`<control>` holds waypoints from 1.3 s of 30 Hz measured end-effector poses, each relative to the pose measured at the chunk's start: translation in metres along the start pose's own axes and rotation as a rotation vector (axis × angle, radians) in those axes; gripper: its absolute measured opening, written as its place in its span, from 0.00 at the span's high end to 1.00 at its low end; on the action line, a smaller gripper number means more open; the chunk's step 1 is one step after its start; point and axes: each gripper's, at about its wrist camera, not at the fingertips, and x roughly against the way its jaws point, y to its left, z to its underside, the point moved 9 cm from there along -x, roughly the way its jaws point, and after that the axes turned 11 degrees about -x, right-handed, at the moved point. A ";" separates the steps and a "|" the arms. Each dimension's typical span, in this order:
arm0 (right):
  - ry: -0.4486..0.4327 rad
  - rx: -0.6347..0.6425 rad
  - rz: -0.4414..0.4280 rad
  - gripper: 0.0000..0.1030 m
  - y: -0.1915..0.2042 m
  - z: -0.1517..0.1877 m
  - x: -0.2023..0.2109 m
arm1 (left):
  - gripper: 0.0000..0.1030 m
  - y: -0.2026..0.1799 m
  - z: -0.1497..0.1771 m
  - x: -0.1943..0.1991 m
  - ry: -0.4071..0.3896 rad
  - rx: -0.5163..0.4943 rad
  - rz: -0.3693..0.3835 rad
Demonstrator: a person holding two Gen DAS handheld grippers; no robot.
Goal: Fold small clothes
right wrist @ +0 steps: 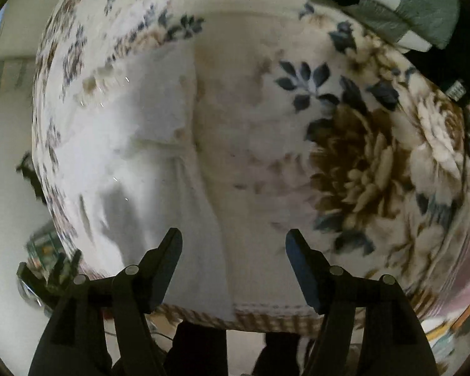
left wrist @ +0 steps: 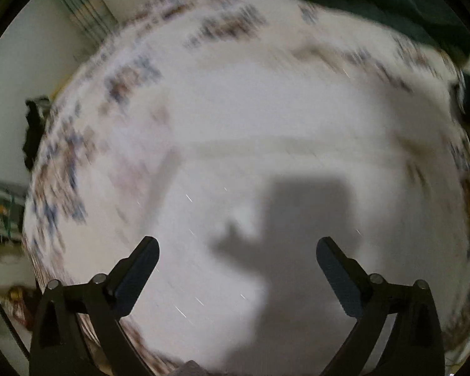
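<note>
A white garment [right wrist: 141, 156] lies spread on a floral blanket [right wrist: 376, 156], on the left half of the right wrist view, with a vertical edge or seam down the middle. My right gripper [right wrist: 234, 241] is open and empty above the garment's near edge. In the left wrist view the picture is motion-blurred: white cloth [left wrist: 250, 125] fills the middle. My left gripper [left wrist: 237, 247] is open and empty above it, and its shadow falls on the cloth.
The floral blanket's patterned border [left wrist: 78, 156] rings the white cloth. Dark green and striped fabric [right wrist: 407, 6] lies at the far right corner. The bed's near edge [right wrist: 266, 319] runs just below my right gripper. Dark clutter [left wrist: 34, 131] sits off the left side.
</note>
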 end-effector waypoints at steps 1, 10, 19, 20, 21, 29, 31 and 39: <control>0.007 0.022 0.018 0.32 -0.010 -0.004 -0.005 | 0.00 -0.036 0.017 -0.002 0.046 -0.001 0.025; 0.073 0.114 -0.008 0.32 -0.034 -0.042 -0.044 | 0.01 -0.229 0.100 -0.051 0.296 -0.089 0.155; 0.052 0.016 -0.264 0.32 0.024 -0.148 -0.068 | 0.71 -0.266 0.081 -0.060 0.177 -0.172 0.165; 0.045 0.008 -0.274 0.32 0.034 -0.163 -0.074 | 0.76 -0.266 0.079 -0.056 0.158 -0.185 0.162; 0.041 -0.012 -0.287 0.32 0.044 -0.179 -0.082 | 0.84 -0.267 0.077 -0.052 0.152 -0.191 0.168; 0.029 0.040 -0.214 0.93 0.084 -0.209 -0.106 | 0.98 -0.271 0.072 -0.023 0.121 -0.226 0.219; -0.041 0.027 -0.179 0.93 0.072 -0.226 -0.087 | 0.98 -0.276 0.077 -0.018 0.118 -0.247 0.227; 0.019 0.134 -0.150 0.93 0.111 -0.202 -0.064 | 0.98 -0.227 0.071 0.005 0.080 -0.109 0.266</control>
